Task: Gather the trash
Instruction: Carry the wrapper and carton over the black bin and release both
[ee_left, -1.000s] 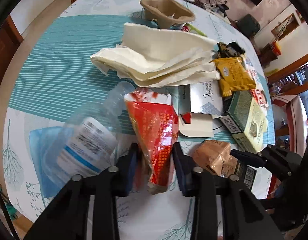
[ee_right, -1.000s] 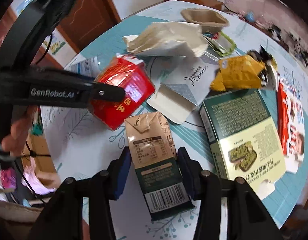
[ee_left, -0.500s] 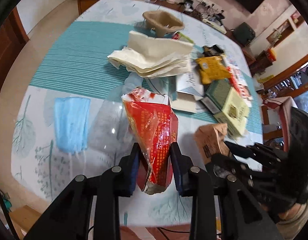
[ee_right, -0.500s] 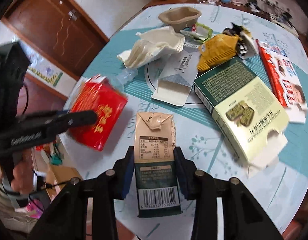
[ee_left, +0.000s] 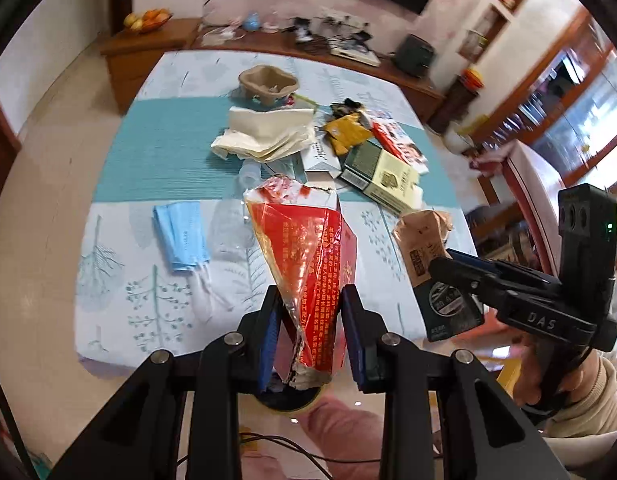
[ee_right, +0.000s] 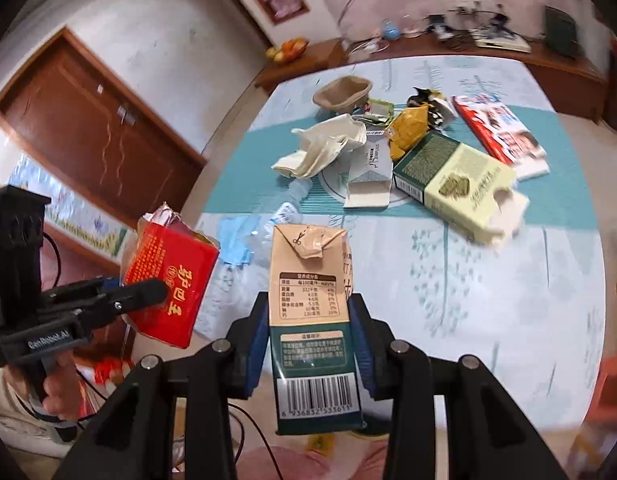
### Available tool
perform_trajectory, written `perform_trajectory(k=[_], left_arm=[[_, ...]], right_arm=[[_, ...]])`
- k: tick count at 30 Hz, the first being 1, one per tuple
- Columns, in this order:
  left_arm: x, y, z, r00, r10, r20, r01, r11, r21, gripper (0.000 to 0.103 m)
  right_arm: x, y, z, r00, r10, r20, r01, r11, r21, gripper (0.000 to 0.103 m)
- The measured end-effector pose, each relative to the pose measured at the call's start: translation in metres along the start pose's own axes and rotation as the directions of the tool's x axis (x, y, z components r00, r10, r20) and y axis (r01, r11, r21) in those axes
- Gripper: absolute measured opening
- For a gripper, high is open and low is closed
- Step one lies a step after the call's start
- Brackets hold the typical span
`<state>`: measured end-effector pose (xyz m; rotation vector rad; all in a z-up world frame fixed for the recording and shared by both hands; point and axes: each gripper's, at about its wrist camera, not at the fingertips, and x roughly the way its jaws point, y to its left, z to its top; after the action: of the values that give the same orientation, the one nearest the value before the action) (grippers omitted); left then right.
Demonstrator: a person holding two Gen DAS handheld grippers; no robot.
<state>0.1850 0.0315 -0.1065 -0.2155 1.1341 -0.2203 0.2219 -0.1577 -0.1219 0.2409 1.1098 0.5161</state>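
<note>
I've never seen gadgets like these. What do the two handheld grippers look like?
Both are black frames with silver bolts and blue pads. The left gripper reads "GenRobot.AI"; the right gripper reads "DAS", with a green light on top. A cream sleeve shows at the right wrist.

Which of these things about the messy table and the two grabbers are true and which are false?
1. The left gripper holds a red carton. True.
2. The right gripper holds a yellow snack bag. False: it is shut on a brown and green drink carton; the yellow snack bag lies on the table.
3. A blue face mask lies on the table. True.
4. The green and cream box stands upright. False: it lies flat.
5. The brown paper bowl is in a gripper. False: it sits at the table's far end.
</note>
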Motion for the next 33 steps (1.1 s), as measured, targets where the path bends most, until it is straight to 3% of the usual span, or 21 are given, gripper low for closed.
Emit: perform_trajectory(k=[9,18,24,33], left_arm=[[-0.051,0.016,-0.042,0.996,-0.071,0.05,0.063,0.986,0.156,0.028],[-0.052,0.012,-0.101,0.995,-0.096,0.006,0.091,0.962,0.257,0.028],[-0.025,0.003,-0.134,0.995,-0.092,-0.038,0.099,0.953,0.288,0.028],[0.065,-0.007,-0.184,0.994,-0.011,-0.108,0.045,0.945,0.325,0.028]], right_arm=[[-0.023,0.067,-0.074,0.994,-0.06,0.088,0.052,0.995,0.091,0.038],[-0.031,0.091,-0.129,0.994,-0.089,0.061,0.076,0.98,0.185,0.038],[-0.022,0.081,-0.162,0.992,-0.12,0.023,0.111,0.964,0.241,0.038],[0.044,0.012,-0.218,0.986,-0.162,-0.036,0.161,0.885,0.436,0.038]])
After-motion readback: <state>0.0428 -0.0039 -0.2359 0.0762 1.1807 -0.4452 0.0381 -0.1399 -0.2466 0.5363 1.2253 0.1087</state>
